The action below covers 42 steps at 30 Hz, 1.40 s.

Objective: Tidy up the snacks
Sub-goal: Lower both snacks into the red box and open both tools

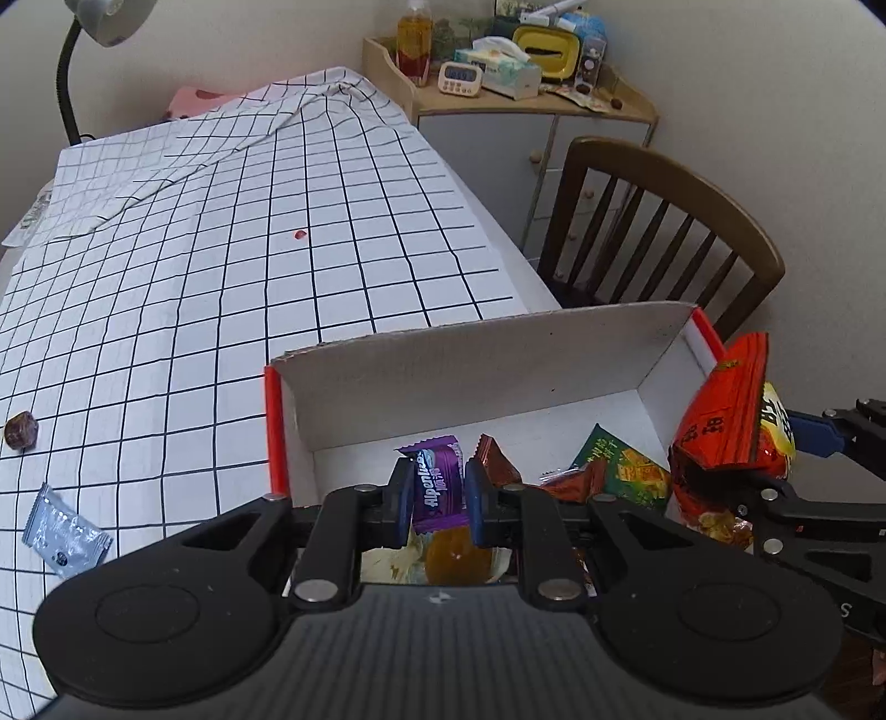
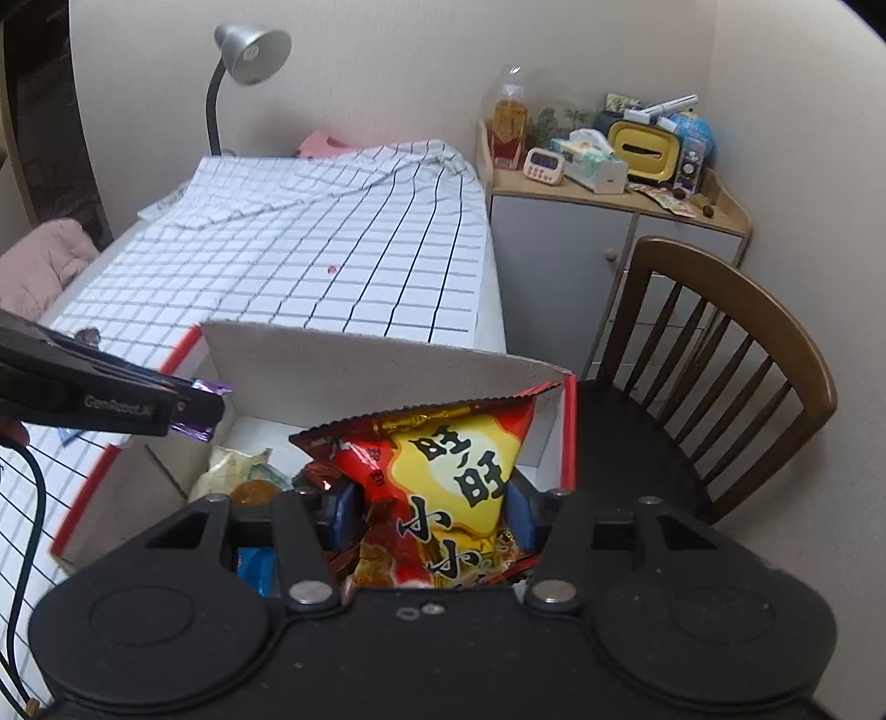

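Two grippers hang over the open box, each with a snack in its fingers. Left gripper: its blue pads are pinched tight on a purple candy wrapper, glossy foil with crimped ends, standing upright between the fingers just above the box's near-left corner. Right gripper: its fingers are closed partway on a puffy red-and-yellow snack bag, crinkled plastic with a serrated top seam, held upright above the box's right side.

Below them lies the cardboard box, with plain grey-white walls and red outer edges. On its floor the left wrist view shows a brown foil packet and a green packet near the right wall; the right wrist view adds a pale crumpled bag and an orange round sweet toward the left.

Only the left view shows what waits on the black-gridded white tablecloth: a silver sachet and a dark wrapped candy by the left edge, well apart from the box. Only the right view shows the left gripper from the side, purple foil poking past its tip.

Farther back stands a wooden slat-backed chair, then a cluttered corner cabinet and a gooseneck lamp.
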Available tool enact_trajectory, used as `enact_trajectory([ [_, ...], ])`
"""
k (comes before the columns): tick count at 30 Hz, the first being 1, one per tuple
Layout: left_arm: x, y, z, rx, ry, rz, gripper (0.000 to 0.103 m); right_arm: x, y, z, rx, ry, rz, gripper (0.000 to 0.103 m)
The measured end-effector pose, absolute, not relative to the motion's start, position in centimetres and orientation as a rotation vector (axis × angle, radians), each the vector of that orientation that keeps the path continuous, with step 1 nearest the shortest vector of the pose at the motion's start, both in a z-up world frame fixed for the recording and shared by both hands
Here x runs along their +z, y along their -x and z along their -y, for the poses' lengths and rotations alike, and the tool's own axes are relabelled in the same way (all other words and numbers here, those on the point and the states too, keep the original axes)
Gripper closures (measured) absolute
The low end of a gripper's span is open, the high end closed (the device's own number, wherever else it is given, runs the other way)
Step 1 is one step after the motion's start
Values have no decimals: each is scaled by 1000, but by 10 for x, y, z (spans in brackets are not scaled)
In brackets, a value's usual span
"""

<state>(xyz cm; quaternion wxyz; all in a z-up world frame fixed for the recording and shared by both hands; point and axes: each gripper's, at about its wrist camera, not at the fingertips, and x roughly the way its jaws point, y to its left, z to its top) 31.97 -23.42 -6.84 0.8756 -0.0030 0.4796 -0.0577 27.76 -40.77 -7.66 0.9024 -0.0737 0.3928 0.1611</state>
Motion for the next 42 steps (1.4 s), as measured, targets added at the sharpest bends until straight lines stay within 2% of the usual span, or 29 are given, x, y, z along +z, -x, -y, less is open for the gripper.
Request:
enact_trajectory([
  [11, -109, -339, 249, -120, -53, -1091, 84, -108, -294, 382, 364, 272, -906, 53],
  [21, -120, -341, 248, -107, -46, -1127, 84, -113, -298, 383, 361, 261, -925, 52],
  [24, -119, -341, 247, -108, -35, -1130, 84, -112, -297, 384, 351, 259, -917, 48],
  [27, -116, -339, 243, -112, -18, -1134, 84, -110, -294, 385, 348, 247, -903, 39],
  [38, -86, -309, 230, -150, 34, -1062, 83, -92, -274, 383, 378, 227, -868, 32],
  [42, -70, -296, 222, -159, 51, -1025, 79, -80, -262, 380, 394, 213, -843, 30],
])
